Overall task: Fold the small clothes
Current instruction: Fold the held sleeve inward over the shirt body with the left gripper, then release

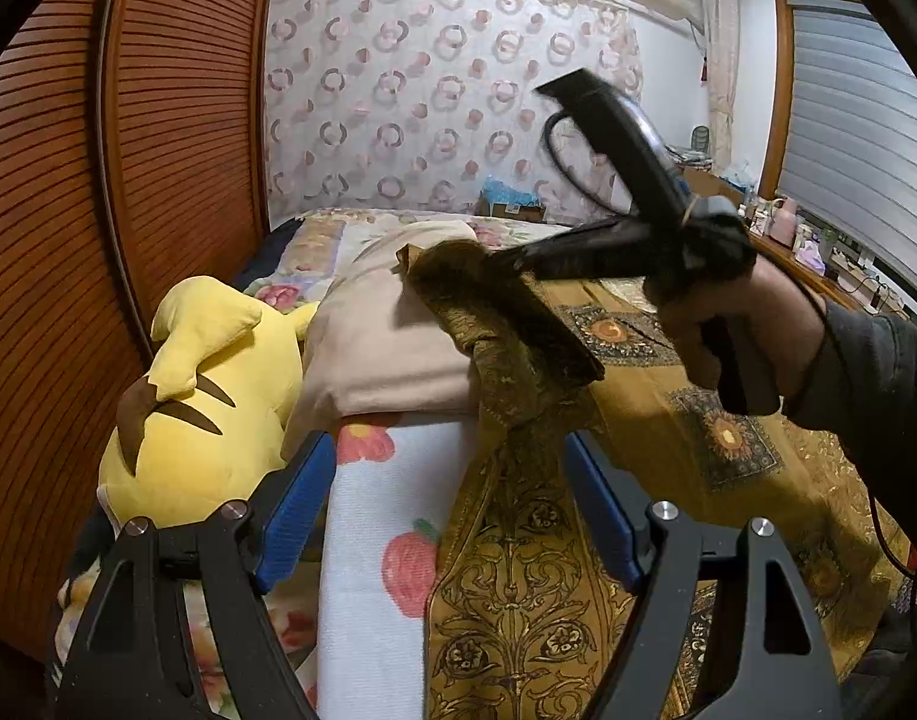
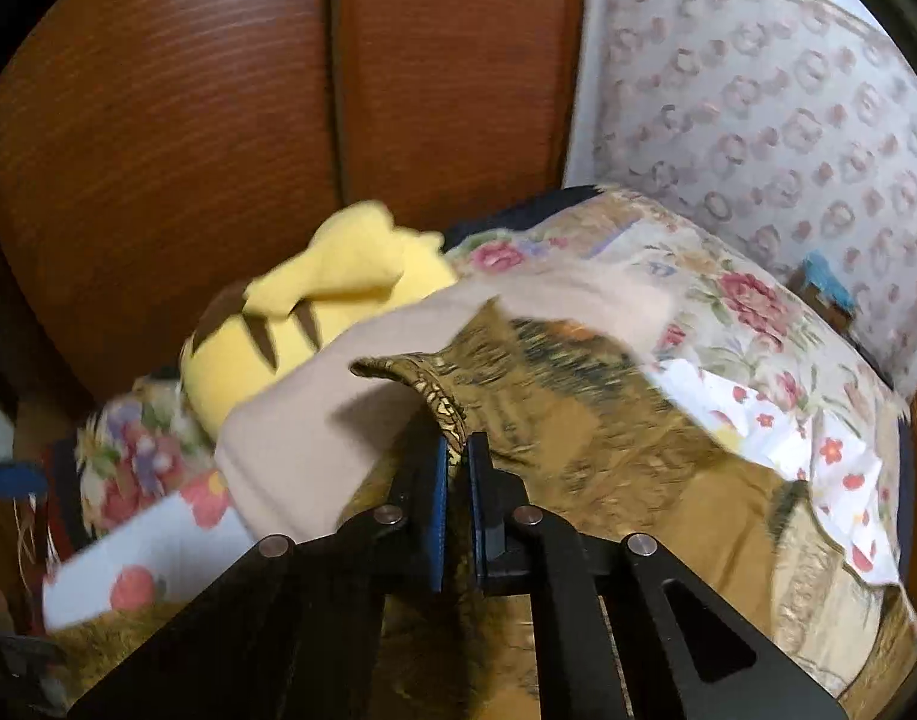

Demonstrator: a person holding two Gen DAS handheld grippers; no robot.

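We find the right claw (image 2: pixel 458 450) pinching the gold cloth (image 2: pixel 578 408) edge; left claw (image 1: pixel 446 510) spread. Thin bite; fabric may slip free when lifted.

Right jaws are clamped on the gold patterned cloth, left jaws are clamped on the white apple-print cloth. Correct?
Half right. The right gripper is shut on the gold patterned cloth, as the right wrist view shows. The left gripper is not clamped: the left wrist view shows its jaws standing wide apart, holding nothing, with the white apple-print cloth lying on the bed in the gap between them.
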